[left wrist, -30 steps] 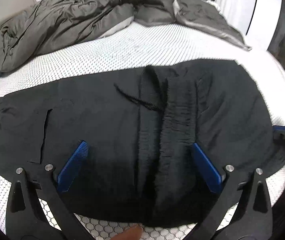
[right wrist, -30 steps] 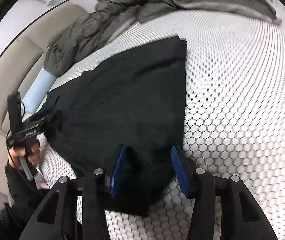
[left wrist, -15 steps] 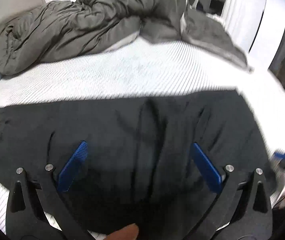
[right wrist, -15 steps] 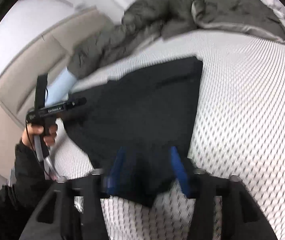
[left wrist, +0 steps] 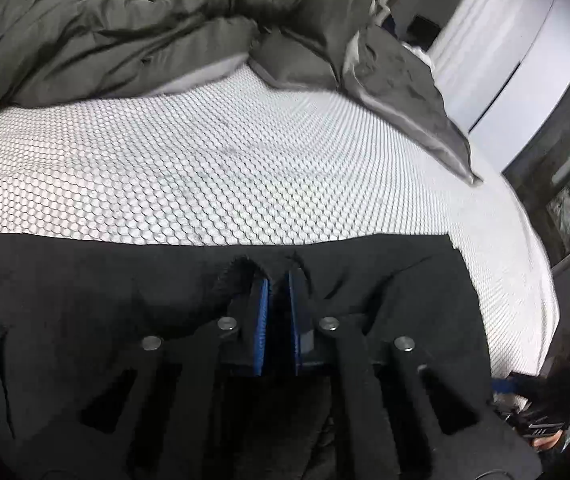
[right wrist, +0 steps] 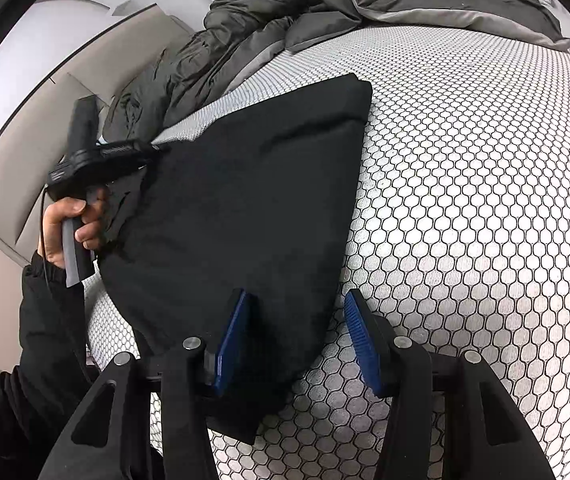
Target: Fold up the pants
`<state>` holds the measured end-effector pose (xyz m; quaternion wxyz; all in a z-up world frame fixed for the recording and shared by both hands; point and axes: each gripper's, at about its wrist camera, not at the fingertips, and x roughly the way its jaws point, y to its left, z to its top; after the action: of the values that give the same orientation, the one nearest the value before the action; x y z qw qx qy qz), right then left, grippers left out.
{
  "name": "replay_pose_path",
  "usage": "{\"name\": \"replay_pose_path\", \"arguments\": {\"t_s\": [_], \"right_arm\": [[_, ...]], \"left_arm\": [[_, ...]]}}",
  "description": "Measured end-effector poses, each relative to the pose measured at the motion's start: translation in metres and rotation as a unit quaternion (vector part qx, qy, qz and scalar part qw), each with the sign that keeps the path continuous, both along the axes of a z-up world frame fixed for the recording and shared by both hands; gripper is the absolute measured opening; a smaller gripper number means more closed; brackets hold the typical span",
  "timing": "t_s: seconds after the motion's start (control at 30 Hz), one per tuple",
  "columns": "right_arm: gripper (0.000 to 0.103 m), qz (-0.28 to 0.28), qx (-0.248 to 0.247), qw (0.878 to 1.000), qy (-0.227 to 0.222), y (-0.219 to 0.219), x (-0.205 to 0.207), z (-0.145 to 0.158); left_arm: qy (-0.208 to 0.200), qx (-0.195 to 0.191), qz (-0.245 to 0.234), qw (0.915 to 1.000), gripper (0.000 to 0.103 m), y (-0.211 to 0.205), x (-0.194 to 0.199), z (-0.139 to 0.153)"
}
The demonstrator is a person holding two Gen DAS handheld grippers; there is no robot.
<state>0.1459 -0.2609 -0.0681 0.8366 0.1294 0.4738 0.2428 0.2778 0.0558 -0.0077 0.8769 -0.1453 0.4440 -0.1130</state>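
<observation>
Left gripper: the left gripper [left wrist: 278, 280] now has its blue pads drawn almost together, pinching a ridge of the black pants [left wrist: 85, 300] at the gathered waistband; a second ago those pads stood wide apart over the cloth.
Right gripper: the right gripper [right wrist: 297, 336] stays spread, its pads straddling the near edge of the pants [right wrist: 253, 200], one pad over the cloth and the other over bare mattress; nothing is clamped.
Pants: they lie flat and already doubled on the honeycomb-patterned mattress [left wrist: 245, 168], with the far edge straight and a corner well out on the bed.
Surroundings: a grey duvet [left wrist: 125, 28] is heaped at the far side, apart from the pants.
Meaning: with one end freshly gripped, the next fold looks ready to start, probably once the right side closes on its edge too.
Risk: the pinch takes only a narrow ridge, so layers may slide apart when lifted.
</observation>
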Motion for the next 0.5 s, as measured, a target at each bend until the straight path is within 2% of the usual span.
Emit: {"name": "replay_pose_path", "arguments": {"t_s": [0.1, 0.2, 0.23, 0.27, 0.3, 0.33, 0.37, 0.4, 0.47, 0.5], "right_arm": [[0.051, 0.004, -0.001, 1.000, 0.000, -0.001, -0.004, 0.002], [0.051, 0.008, 0.003, 1.000, 0.001, -0.009, -0.014, 0.000], [0.051, 0.007, 0.007, 1.000, 0.003, -0.010, -0.016, 0.000], [0.051, 0.006, 0.014, 1.000, 0.004, -0.015, -0.018, 0.000], [0.051, 0.006, 0.020, 1.000, 0.005, -0.016, -0.020, 0.000], [0.051, 0.008, 0.027, 1.000, 0.007, -0.017, -0.021, 0.000], [0.051, 0.012, 0.035, 0.999, 0.009, -0.018, -0.022, 0.001], [0.051, 0.015, 0.043, 0.999, 0.012, -0.019, -0.022, 0.000], [0.051, 0.022, 0.060, 0.998, 0.016, -0.022, -0.023, -0.002], [0.051, 0.024, 0.063, 0.998, 0.017, -0.024, -0.024, -0.003]], "left_arm": [[0.031, 0.043, 0.025, 0.9983, 0.014, -0.001, 0.007, -0.015], [0.041, 0.093, 0.049, 0.9936, 0.030, -0.005, 0.006, -0.009], [0.033, 0.113, 0.057, 0.9915, 0.039, -0.006, 0.000, 0.000], [0.020, 0.131, 0.062, 0.9892, 0.056, -0.010, -0.005, 0.012], [-0.002, 0.141, 0.063, 0.9881, 0.065, -0.016, -0.011, 0.027], [-0.026, 0.141, 0.057, 0.9881, 0.083, -0.025, -0.015, 0.040], [-0.046, 0.138, 0.041, 0.9886, 0.087, -0.038, -0.014, 0.050], [-0.061, 0.137, -0.007, 0.9886, 0.087, -0.067, -0.005, 0.060], [-0.068, 0.135, -0.087, 0.9847, 0.087, -0.116, 0.017, 0.064], [-0.060, 0.139, -0.132, 0.9797, 0.087, -0.148, 0.032, 0.062]]}}
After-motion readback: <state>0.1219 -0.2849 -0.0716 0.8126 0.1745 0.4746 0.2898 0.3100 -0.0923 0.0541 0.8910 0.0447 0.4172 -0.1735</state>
